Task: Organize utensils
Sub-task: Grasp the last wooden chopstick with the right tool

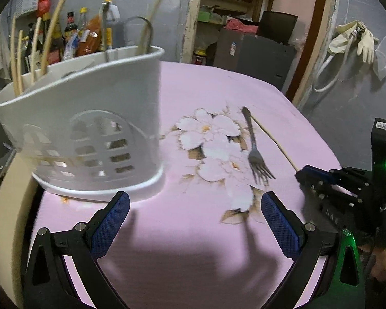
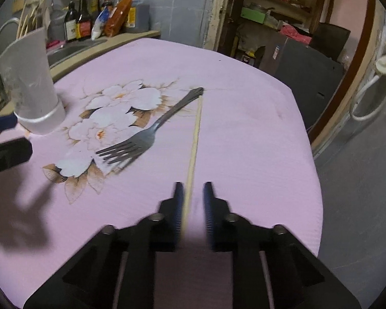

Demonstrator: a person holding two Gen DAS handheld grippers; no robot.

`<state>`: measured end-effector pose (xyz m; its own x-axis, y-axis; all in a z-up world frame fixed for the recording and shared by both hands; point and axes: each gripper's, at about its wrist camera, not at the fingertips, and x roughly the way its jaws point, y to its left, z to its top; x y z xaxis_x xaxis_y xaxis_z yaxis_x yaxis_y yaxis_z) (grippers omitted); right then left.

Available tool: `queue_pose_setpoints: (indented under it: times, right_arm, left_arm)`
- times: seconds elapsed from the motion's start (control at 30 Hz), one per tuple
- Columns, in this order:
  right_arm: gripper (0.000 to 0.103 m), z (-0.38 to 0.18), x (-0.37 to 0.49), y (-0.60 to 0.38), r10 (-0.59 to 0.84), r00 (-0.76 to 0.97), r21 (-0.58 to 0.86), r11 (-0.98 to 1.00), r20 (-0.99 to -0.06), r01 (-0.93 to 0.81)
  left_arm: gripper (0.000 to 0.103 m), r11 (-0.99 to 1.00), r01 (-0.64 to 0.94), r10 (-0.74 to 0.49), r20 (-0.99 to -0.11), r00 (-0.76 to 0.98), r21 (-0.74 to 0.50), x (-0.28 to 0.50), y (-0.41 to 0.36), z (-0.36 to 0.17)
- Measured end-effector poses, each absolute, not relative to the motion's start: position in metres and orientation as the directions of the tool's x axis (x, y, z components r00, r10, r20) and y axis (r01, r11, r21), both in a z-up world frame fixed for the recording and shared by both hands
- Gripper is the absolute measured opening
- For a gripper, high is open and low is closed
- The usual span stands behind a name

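White utensil holder on desk holds several chopsticks. Left hand-held gripper wide, empty. Right hand-held gripper narrow around a loose chopstick, pads not yet pressing; fork beside.

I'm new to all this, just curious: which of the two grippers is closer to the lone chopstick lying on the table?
Right. The right gripper has the chopstick between its fingers at the near end. The left gripper hangs open over the tablecloth near the utensil holder, beyond the fork.
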<state>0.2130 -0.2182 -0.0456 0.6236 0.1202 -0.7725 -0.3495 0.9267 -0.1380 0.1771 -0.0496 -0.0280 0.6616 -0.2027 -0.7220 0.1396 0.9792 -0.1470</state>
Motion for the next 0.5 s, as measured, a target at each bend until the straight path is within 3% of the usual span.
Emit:
queue_pose_setpoints:
  times: [0.07, 0.5]
  right_arm:
    - [0.001, -0.045, 0.213, -0.225, 0.132, 0.625, -0.121, 0.931, -0.769, -0.345]
    - [0.002, -0.034, 0.210, -0.274, 0.108, 0.661, -0.087, 0.963, -0.742, -0.254]
  left_arm:
    - [0.100, 0.977, 0.152, -0.214, -0.722, 0.658, -0.151, 0.176, -0.057, -0.027]
    - [0.097, 0.949, 0.244, -0.308, -0.743, 0.595, -0.198, 0.223, -0.097, -0.017]
